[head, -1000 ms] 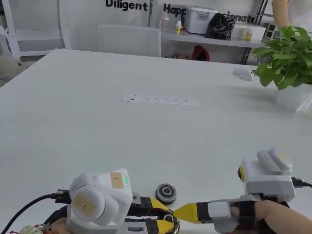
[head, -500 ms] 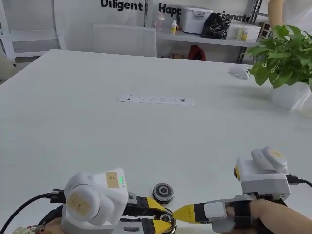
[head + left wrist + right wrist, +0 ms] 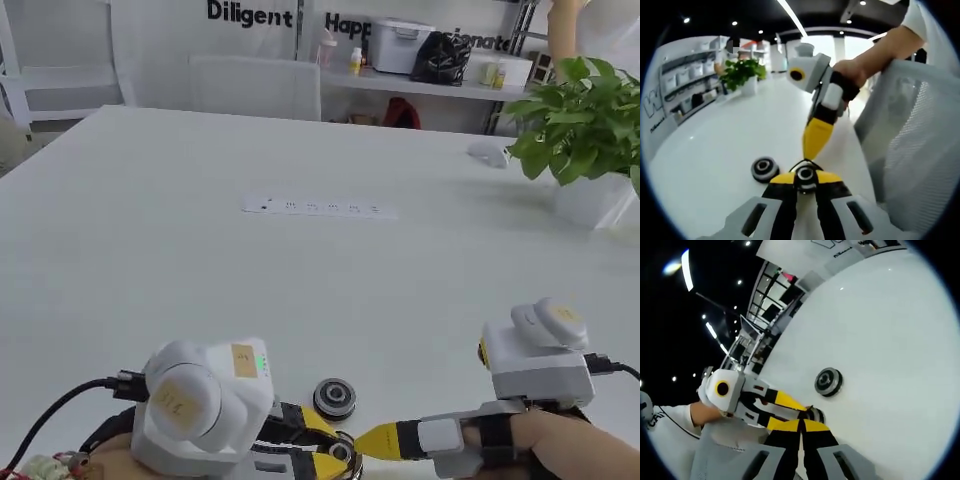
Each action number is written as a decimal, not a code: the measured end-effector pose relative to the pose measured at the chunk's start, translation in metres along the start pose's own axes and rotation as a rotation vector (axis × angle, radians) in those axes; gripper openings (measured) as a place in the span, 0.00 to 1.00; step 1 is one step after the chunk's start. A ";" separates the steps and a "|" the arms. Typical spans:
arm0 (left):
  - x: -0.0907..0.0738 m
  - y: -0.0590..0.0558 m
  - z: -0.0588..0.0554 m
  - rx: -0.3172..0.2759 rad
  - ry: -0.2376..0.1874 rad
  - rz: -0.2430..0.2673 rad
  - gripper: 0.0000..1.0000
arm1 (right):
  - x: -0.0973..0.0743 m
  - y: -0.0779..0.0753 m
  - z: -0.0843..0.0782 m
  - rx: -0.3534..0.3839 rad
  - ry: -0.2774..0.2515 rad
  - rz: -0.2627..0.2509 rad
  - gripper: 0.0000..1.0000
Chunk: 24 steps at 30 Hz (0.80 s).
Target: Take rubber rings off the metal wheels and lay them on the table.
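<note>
Plant and power strip stand far beyond loose wheel.

White table — shelves, potted plant behind

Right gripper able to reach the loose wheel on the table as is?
Probably yes. The loose metal wheel lies on bare table, apart from the clamped wheel in the left gripper, with nothing between it and the right gripper. Its fingers are shut at the clamped wheel, so they'd need opening first.
</note>
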<state>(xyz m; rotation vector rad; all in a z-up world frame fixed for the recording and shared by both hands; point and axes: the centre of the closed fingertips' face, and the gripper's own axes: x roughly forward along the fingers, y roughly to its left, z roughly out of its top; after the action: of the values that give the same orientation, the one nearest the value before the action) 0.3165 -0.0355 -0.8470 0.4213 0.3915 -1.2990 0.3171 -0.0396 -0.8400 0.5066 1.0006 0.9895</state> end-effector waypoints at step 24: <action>-0.001 0.000 -0.002 -0.010 -0.001 0.000 0.14 | 0.000 0.009 0.005 -0.011 -0.018 0.042 0.00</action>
<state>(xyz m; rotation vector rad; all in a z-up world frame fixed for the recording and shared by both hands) 0.3164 -0.0341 -0.8480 0.4121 0.3975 -1.2969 0.3177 -0.0344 -0.8309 0.5287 0.9716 1.0258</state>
